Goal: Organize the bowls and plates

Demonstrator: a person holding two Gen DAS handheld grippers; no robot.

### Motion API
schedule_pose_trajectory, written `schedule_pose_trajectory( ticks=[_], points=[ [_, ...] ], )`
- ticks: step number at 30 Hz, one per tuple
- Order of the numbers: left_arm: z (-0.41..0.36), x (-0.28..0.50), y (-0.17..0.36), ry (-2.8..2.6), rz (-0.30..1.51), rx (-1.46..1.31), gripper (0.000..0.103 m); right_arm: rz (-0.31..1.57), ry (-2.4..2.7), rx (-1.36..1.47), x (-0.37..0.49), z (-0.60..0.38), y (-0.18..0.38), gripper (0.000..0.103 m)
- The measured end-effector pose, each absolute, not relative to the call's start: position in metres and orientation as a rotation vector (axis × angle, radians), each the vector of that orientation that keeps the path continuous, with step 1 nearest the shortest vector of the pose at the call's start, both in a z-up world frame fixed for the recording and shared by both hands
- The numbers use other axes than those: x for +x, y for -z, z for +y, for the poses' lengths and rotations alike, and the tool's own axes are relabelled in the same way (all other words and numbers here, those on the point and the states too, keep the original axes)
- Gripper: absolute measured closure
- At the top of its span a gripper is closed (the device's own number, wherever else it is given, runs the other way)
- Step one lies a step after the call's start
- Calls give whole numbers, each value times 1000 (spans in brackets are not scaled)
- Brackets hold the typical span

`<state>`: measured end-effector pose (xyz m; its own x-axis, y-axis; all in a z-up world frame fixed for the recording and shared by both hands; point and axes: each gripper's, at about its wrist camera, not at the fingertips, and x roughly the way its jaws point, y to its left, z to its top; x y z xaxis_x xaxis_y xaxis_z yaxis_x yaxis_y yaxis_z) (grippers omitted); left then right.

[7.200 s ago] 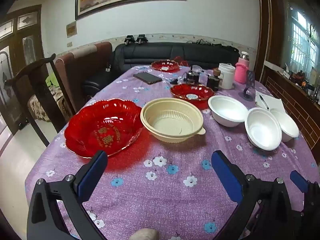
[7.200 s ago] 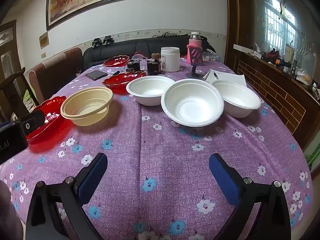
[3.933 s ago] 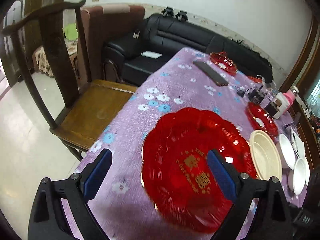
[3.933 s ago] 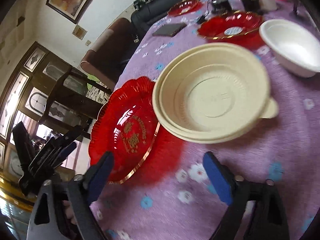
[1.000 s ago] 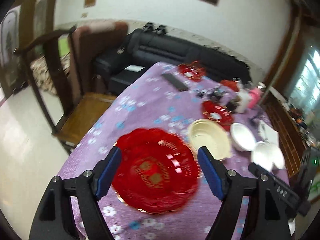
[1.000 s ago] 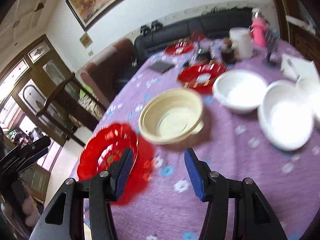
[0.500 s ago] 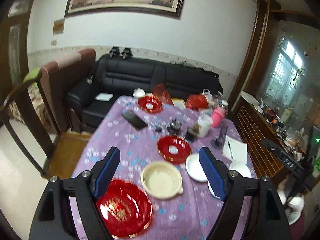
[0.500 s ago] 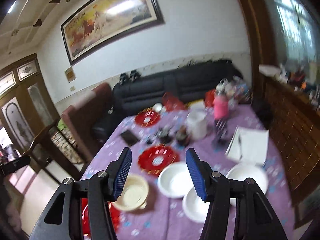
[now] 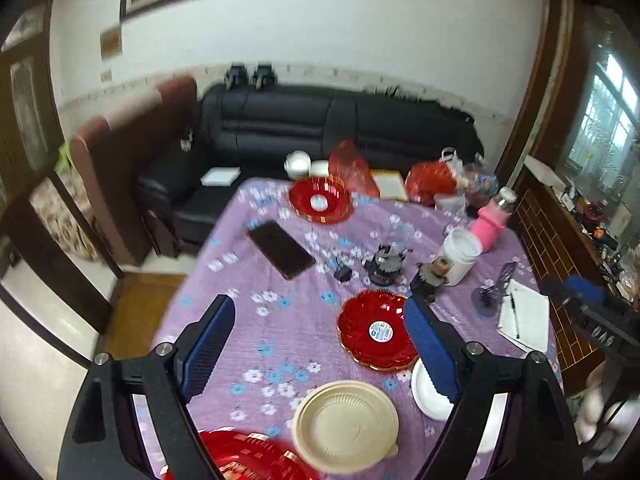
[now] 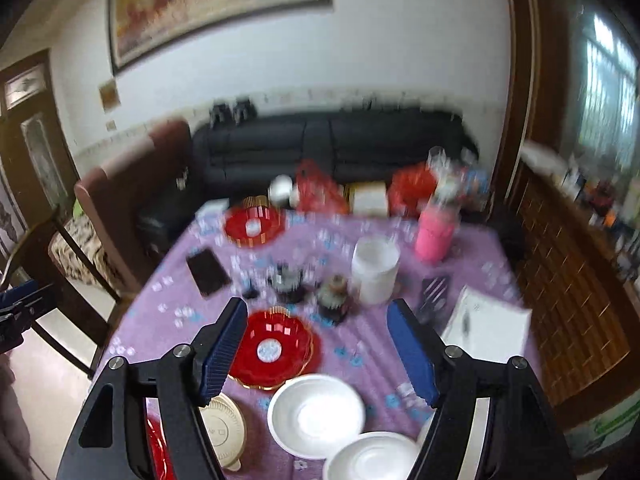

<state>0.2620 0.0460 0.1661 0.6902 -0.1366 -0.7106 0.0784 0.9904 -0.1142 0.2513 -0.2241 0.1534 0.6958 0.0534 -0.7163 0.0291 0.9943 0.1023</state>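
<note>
Both tongs hang high above the worktop point(image 9: 280, 344) with its purple flowered cloth, jaws opening and nothing between them: left tongs point(image 9: 320, 354), right tongs point(image 10: 316, 354). Near the front edge lie a large red scalloped plastic plate point(image 9: 248, 460), a beige plastic bowl point(image 9: 346, 426) and white foam bowls point(image 10: 316, 414); a smaller red plate point(image 9: 376, 334) sits farther back.

Both views now much higher above the desk point(image 9: 240, 344) than a second ago. Large red plate point(image 9: 240, 458), formerly mid-frame between the left claw point(image 9: 318, 346) pads, now cut off at the lower edge. Both claws opening, right claw point(image 10: 316, 350) from visibly narrower; nothing between either.
</note>
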Motion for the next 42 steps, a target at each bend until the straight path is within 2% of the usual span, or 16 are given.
schedule_pose_trajectory(
  ticks=[6, 9, 13, 17, 22, 27, 30, 31, 32, 33, 34, 35, 42],
  points=[
    [30, 332, -65, 160, 1000, -135, 19, 1008, -4, 203, 320, -233, -43, 29],
    [24, 356, -19, 177, 1107, -187, 24, 1077, -19, 242, 336, -232, -8, 30],
    [20, 380, 27, 177, 1203, -275, 25, 1142, -35, 263, 350, -227, 25, 32],
    [13, 392, 56, 158, 1262, -292, 25, 1202, -39, 279, 364, -224, 53, 33],
    [9, 401, 85, 176, 1333, -331, 25, 1258, -48, 309, 370, -224, 80, 40],
    [2, 406, 90, 194, 1331, -312, 27, 1266, -51, 303, 372, -224, 85, 42],
    [-4, 408, 90, 184, 1321, -268, 36, 1263, -56, 288, 372, -221, 85, 49],
    [-7, 408, 90, 185, 1319, -253, 47, 1261, -57, 288, 372, -221, 85, 53],
    [-9, 408, 90, 189, 1320, -239, 54, 1259, -62, 293, 372, -220, 85, 64],
    [-12, 408, 90, 197, 1323, -227, 72, 1259, -72, 302, 374, -216, 86, 79],
    [-16, 408, 91, 207, 1335, -217, 80, 1254, -69, 300, 373, -215, 86, 82],
    [-18, 407, 91, 190, 1333, -200, 80, 1236, -51, 278, 372, -213, 84, 86],
    [-9, 399, 79, 175, 1294, -238, 81, 1129, -57, 262, 364, -207, 55, 91]
  ],
)
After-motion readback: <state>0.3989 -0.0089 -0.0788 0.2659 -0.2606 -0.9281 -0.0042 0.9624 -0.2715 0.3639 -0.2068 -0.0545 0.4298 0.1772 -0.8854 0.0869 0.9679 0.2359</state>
